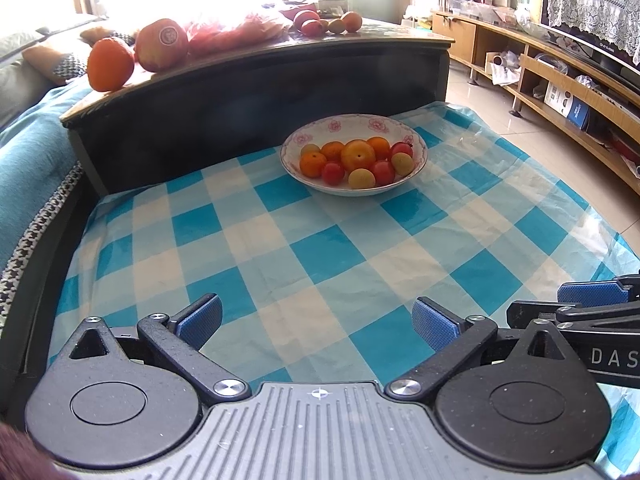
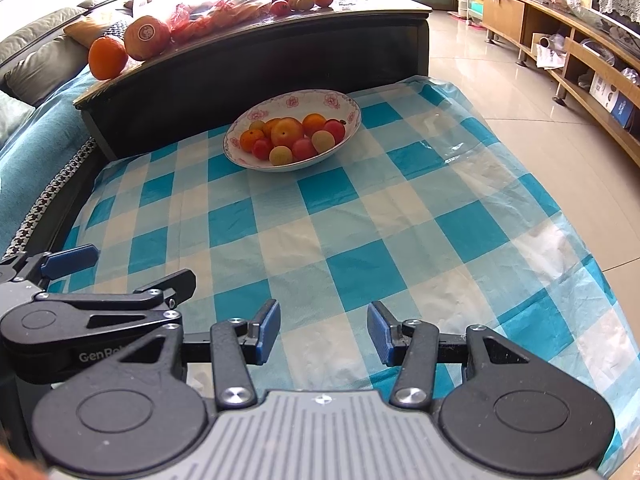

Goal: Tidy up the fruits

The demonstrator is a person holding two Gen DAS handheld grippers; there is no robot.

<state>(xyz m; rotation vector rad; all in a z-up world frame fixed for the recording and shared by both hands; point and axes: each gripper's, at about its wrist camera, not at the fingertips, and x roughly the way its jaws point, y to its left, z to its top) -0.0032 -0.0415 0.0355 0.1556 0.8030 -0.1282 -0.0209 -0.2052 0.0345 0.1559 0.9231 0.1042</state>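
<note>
A white bowl with pink flowers (image 1: 416,148) (image 2: 240,152) stands on the far part of the blue-and-white checked cloth (image 1: 320,248) (image 2: 352,240). It holds several small fruits: oranges (image 1: 357,155) (image 2: 287,131), red ones (image 1: 383,172) (image 2: 304,149) and yellow ones (image 1: 361,179) (image 2: 280,155). My left gripper (image 1: 318,320) is open and empty, low over the near cloth. My right gripper (image 2: 323,330) is open and empty beside it, well short of the bowl. Each gripper shows at the edge of the other's view.
A dark raised tabletop (image 1: 256,80) (image 2: 256,60) stands behind the bowl. It carries an orange (image 1: 109,65) (image 2: 107,58), a large stickered fruit (image 1: 161,45) (image 2: 146,37), red bags and more fruit (image 1: 328,24) (image 2: 304,0). A sofa is left, a wooden shelf unit (image 1: 560,92) right.
</note>
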